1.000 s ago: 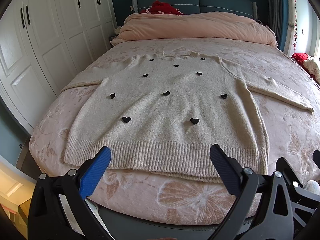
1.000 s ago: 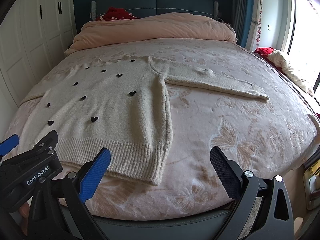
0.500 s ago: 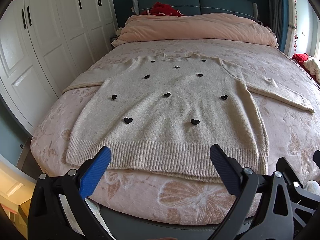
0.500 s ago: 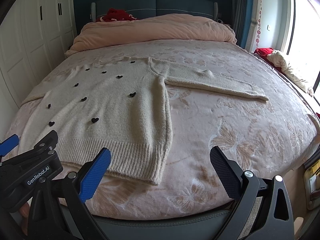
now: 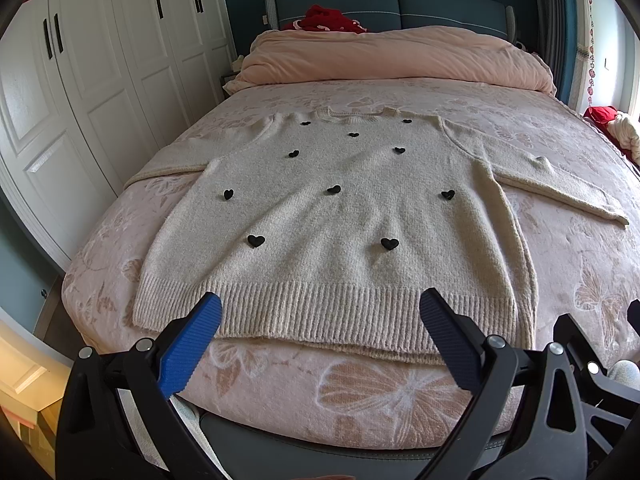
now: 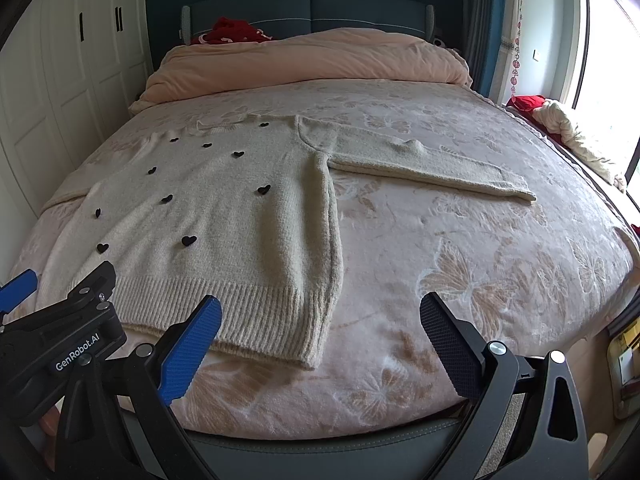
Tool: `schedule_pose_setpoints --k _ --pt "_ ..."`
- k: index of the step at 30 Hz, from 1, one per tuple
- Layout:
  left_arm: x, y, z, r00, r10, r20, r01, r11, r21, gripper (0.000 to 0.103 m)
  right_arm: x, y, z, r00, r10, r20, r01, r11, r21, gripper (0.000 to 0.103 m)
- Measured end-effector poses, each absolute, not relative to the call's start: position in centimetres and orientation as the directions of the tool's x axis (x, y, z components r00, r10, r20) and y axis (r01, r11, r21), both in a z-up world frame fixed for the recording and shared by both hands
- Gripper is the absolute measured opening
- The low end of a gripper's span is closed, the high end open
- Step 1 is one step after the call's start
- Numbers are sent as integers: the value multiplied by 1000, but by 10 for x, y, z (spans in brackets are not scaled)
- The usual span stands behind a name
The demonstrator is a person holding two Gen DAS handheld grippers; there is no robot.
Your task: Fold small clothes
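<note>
Left wrist view shows the cream sweater (image 5: 336, 216) spread flat, front up, on the bed (image 5: 580, 280), hem along the foot edge, both sleeves out to the sides. No fold looks made yet, so the whole task remains. The left claw (image 5: 320, 336) and right claw (image 6: 320, 340) hang just off the foot edge, both wide apart and empty.

bed (image 5: 400, 396): pink butterfly-print cover | cream sweater (image 5: 340, 216) with black hearts lies flat, sleeves spread | peach duvet (image 5: 392, 56) bunched at headboard end
</note>
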State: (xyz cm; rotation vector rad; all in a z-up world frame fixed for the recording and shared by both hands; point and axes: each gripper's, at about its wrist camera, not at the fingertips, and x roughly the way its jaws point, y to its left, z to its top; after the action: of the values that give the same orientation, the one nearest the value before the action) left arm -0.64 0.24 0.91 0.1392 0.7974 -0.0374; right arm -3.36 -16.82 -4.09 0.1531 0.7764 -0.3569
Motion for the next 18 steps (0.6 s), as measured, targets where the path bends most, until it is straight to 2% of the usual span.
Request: schedule_pose_setpoints --k 18 --pt "-7 4 12 700 22 -713 85 990 114 97 -34 -169 -42 657 -257 -709 370 929 6 98"
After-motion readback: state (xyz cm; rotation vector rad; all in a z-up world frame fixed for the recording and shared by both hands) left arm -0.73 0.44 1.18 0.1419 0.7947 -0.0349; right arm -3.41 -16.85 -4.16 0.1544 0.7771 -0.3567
